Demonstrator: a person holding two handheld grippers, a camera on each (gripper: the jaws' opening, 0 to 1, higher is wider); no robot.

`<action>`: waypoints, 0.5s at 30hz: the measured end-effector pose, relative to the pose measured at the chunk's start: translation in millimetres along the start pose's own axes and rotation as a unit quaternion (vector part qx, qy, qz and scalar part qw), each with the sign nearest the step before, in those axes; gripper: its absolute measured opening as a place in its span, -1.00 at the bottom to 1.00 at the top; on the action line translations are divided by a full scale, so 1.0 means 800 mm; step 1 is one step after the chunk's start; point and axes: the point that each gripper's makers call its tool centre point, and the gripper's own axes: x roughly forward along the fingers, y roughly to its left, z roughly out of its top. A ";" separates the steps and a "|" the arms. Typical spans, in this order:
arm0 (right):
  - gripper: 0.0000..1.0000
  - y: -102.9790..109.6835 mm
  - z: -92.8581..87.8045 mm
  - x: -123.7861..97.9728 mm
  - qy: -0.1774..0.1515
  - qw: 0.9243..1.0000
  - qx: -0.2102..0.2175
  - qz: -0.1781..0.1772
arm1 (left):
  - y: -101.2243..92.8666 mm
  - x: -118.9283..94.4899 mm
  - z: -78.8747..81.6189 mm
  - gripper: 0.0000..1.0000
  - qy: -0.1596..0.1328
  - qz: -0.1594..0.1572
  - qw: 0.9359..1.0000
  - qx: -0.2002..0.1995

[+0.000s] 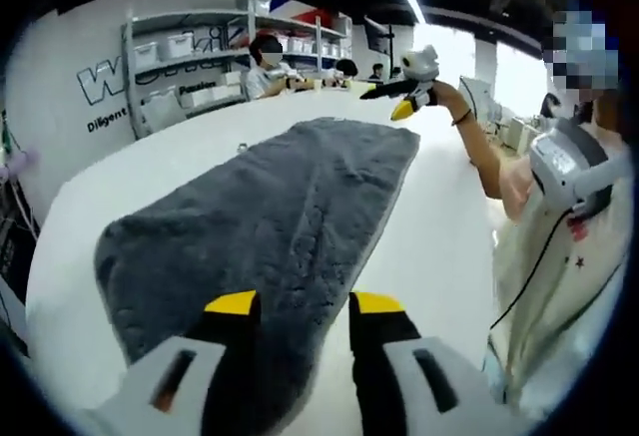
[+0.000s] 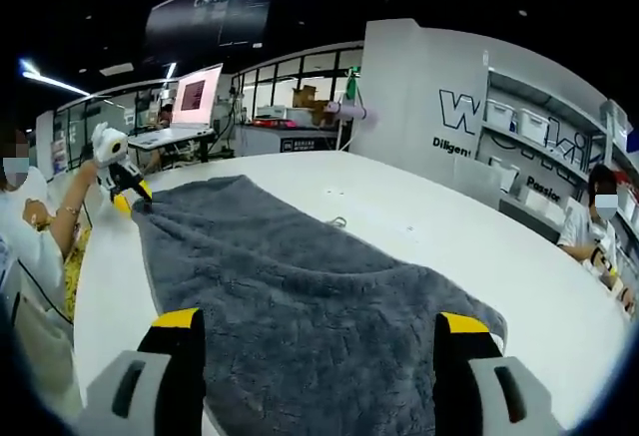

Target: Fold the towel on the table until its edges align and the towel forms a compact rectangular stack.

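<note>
Left gripper view: the grey towel [image 1: 270,226] lies flat along the white table [image 1: 439,226], the left gripper [image 1: 297,306] parted above its near end. The right gripper [image 2: 315,321] spreads wide over the opposite end.

A dark grey, thick-piled towel [image 1: 270,217] lies spread flat and full length on my white worktop [image 1: 439,236], unfolded, a long rectangle with a paler stitched hem along its edges. In the left gripper view it runs from beneath my left tool [image 1: 300,306] away toward the far side, its near left corner rounded and slightly rumpled. In the right gripper view the same towel [image 2: 300,306] stretches from between the jaws of my right tool [image 2: 319,331] to the far end, shallow wrinkles crossing its middle.
</note>
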 end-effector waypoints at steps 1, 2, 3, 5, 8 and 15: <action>0.99 0.000 0.000 0.000 0.000 1.000 0.000 0.000 | 0.013 0.002 0.011 -0.03 -0.013 0.023 1.000 -0.007; 0.99 0.000 0.000 0.000 0.000 1.000 0.000 0.000 | 0.024 0.004 0.016 0.06 -0.017 0.039 0.999 -0.010; 0.99 0.000 0.000 0.000 0.000 1.000 0.001 0.000 | 0.033 0.007 0.019 0.16 -0.016 0.054 0.998 -0.007; 0.99 0.001 -0.002 0.000 0.003 1.000 0.001 0.002 | 0.043 0.018 0.025 0.37 -0.011 0.067 0.998 -0.003; 0.99 -0.001 -0.004 0.002 0.008 1.000 0.001 0.001 | 0.051 0.034 0.040 0.49 -0.024 0.055 0.998 -0.006; 0.99 -0.003 -0.008 0.003 0.015 1.000 0.001 -0.004 | 0.080 0.070 0.078 0.98 -0.065 0.049 0.996 -0.024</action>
